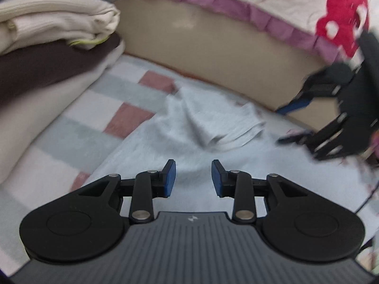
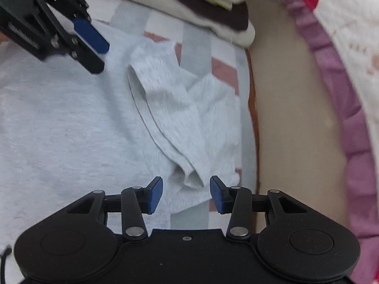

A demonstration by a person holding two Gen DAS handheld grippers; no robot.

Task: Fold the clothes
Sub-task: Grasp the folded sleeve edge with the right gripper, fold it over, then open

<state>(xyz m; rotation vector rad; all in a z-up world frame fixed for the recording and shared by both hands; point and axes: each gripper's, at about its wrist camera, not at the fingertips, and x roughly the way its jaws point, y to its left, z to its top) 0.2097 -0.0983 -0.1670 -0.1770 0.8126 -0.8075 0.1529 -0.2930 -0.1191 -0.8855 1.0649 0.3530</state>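
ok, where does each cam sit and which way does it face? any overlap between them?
Left wrist: on the left tool, looking forward and down over the grey shirt toward the bed edge; its own open fingers show, the right tool at far right.
Right wrist: on the right tool, looking down on the shirt's folded sleeve; own open fingers show, the left tool top left.
Shared: the shirt, the clothes stack, the checked blanket, the bed edge.
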